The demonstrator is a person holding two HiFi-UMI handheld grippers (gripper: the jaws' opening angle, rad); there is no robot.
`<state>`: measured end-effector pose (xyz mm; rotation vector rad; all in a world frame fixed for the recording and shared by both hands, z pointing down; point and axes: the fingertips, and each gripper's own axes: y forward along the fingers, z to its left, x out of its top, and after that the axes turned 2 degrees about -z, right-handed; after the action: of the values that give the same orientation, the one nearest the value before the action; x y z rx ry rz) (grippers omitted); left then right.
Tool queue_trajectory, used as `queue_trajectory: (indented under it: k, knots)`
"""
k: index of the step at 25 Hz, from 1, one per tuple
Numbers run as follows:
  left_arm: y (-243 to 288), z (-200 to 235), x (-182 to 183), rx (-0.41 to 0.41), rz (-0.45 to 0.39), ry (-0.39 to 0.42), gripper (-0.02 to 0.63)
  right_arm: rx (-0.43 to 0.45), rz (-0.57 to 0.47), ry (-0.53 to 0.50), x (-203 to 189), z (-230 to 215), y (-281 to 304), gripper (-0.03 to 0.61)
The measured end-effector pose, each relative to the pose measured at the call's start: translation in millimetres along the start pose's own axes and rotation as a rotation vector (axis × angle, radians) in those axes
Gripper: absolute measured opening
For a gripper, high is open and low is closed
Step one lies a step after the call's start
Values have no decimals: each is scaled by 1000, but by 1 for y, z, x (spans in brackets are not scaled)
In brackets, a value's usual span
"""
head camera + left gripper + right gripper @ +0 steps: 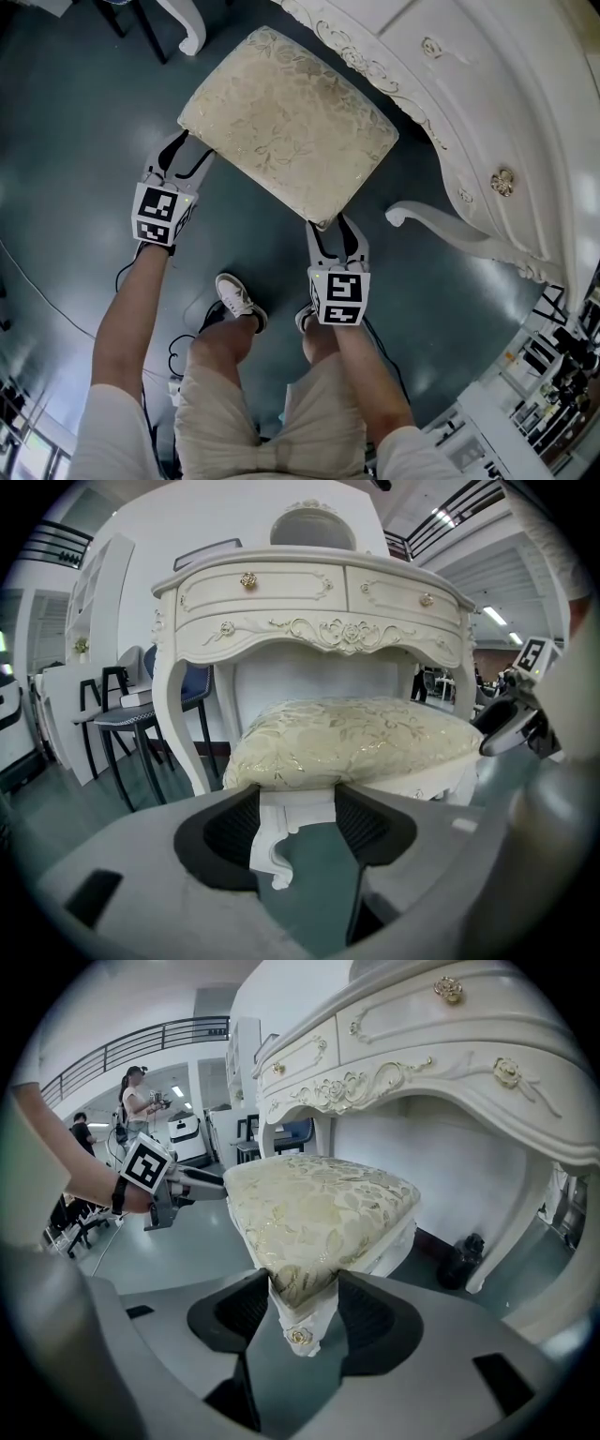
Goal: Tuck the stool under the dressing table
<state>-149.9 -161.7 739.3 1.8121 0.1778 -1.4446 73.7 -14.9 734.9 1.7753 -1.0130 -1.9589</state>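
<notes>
Cream brocade stool [291, 122] stands mid-frame, not yet under the dressing table [487, 84] at upper right, with left gripper [190, 150] and right gripper [336, 232] each clamped on a near corner, probably for pushing it in.

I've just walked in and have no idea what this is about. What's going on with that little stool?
A person holds a pair of tongs in each hand and is handling the cushioned stool. The left tongs are closed on one near corner, at the top of its leg. The right tongs are closed on the other near corner. The stool sits just in front of the white dressing table, facing its opening, and is not yet tucked under.
</notes>
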Motion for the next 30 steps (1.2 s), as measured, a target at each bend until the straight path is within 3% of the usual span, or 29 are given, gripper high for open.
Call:
queue_trajectory:
  k: [30]
  knots:
    - [67, 12, 39, -18, 12, -17, 232, -38, -36, 1, 38, -57, 37, 242]
